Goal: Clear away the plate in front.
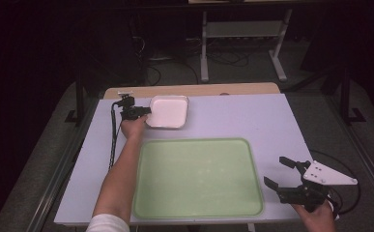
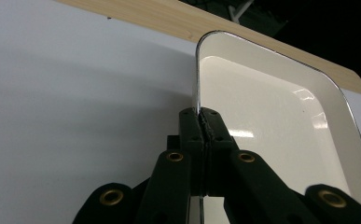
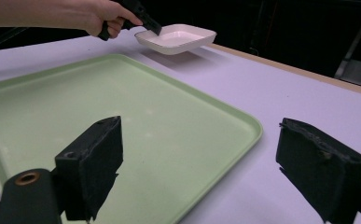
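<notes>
A white square dish [image 1: 168,111] sits at the far left of the table; in the right gripper view the dish [image 3: 178,37] hangs slightly off the table, a shadow beneath it. My left gripper [image 1: 143,110] is shut on its left rim, and in the left gripper view the gripper [image 2: 201,122] pinches the dish's thin wall [image 2: 197,70]. A large green tray [image 1: 197,177] lies empty in the middle. My right gripper [image 1: 283,172] stands open beside the tray's right edge, nothing between its fingers [image 3: 94,161].
The table [image 1: 271,121] has a pale lilac top with a wooden strip [image 1: 194,90] along its far edge. Beyond it stand a metal frame [image 1: 242,43] and cables on a dark floor. A cable [image 1: 112,140] trails from the left gripper.
</notes>
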Demonstrator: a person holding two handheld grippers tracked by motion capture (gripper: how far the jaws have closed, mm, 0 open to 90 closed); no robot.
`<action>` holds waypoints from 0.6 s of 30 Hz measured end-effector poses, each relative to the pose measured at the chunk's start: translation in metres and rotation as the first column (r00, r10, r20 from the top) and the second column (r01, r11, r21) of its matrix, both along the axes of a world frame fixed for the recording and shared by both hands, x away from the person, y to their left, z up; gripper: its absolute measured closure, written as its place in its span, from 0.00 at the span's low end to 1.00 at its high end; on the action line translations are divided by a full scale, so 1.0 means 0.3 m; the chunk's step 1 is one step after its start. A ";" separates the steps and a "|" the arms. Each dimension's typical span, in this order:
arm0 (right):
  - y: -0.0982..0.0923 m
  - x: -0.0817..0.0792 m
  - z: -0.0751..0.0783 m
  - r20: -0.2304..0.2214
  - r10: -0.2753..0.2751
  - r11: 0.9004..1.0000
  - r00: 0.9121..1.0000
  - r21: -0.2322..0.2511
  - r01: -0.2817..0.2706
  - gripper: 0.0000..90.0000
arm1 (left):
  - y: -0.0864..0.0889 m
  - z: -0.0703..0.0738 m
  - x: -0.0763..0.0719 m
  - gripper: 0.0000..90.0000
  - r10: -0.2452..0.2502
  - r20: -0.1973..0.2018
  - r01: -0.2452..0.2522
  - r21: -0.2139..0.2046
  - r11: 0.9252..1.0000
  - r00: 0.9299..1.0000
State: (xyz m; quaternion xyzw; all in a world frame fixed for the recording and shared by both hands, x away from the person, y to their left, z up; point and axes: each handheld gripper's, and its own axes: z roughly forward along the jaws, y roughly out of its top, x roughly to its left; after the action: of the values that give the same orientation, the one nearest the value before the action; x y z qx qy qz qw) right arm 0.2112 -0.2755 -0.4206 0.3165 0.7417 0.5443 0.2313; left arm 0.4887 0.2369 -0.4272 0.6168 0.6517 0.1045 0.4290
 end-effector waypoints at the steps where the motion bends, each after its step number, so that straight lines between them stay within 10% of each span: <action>1: 0.001 0.000 0.000 0.000 0.000 1.000 1.000 0.000 0.000 0.15 | -0.001 0.003 -0.003 0.98 -0.005 0.001 0.005 0.000 1.000 1.000; 18: -0.005 -0.003 0.002 0.005 -0.010 1.000 1.000 -0.004 0.010 0.15 | -0.010 0.078 -0.052 0.98 -0.016 0.044 0.018 -0.039 0.999 0.999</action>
State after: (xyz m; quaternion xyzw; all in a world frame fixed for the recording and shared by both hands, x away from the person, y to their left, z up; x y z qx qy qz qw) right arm 0.2103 -0.2771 -0.4200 0.3185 0.7404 0.5425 0.2366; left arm 0.4730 0.2339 -0.4039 0.6112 0.6388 0.1016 0.4561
